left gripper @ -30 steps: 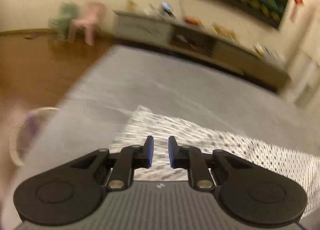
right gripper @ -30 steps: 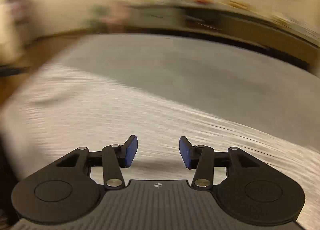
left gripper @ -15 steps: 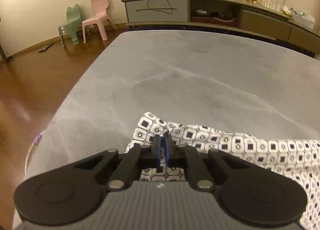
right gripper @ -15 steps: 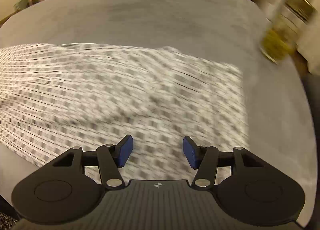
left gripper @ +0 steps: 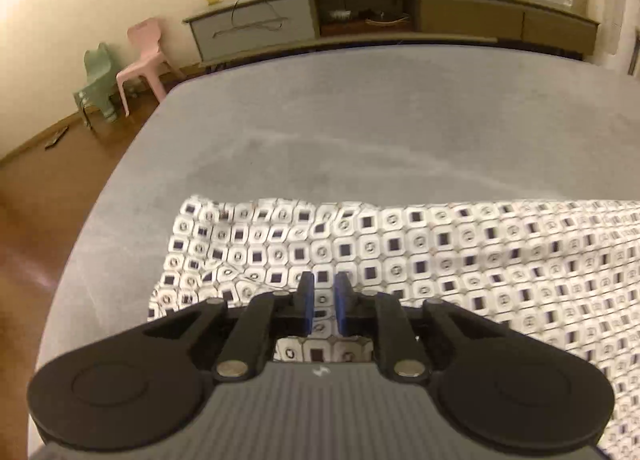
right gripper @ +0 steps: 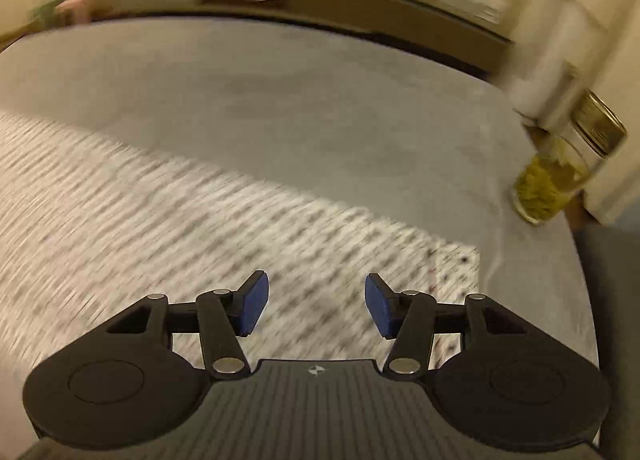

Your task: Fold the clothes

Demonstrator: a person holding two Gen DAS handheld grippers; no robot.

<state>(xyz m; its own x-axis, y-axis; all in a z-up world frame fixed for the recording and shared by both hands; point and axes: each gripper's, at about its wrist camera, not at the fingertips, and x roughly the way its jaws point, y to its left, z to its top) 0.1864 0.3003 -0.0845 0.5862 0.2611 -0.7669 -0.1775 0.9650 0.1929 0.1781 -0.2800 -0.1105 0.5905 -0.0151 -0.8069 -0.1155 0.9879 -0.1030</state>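
Observation:
A white garment with a black square pattern (left gripper: 400,244) lies spread on the grey bed (left gripper: 360,120). My left gripper (left gripper: 321,302) hovers over its near left part with a narrow gap between the blue pads and the cloth showing through the gap. In the blurred right wrist view the same garment (right gripper: 160,220) stretches to the left and its right edge ends near the bed's right side. My right gripper (right gripper: 316,304) is open and empty above the cloth's near right part.
A glass jar with yellow contents (right gripper: 560,176) stands by the bed's right edge. A long low cabinet (left gripper: 380,16) runs along the far wall. A pink chair (left gripper: 142,56) and a green chair (left gripper: 96,80) stand on the wooden floor at far left.
My left gripper was shut half a second ago and now shows a small gap; the cloth's left end lies flatter and wider. The right gripper has swung, still open, over the garment's right end.

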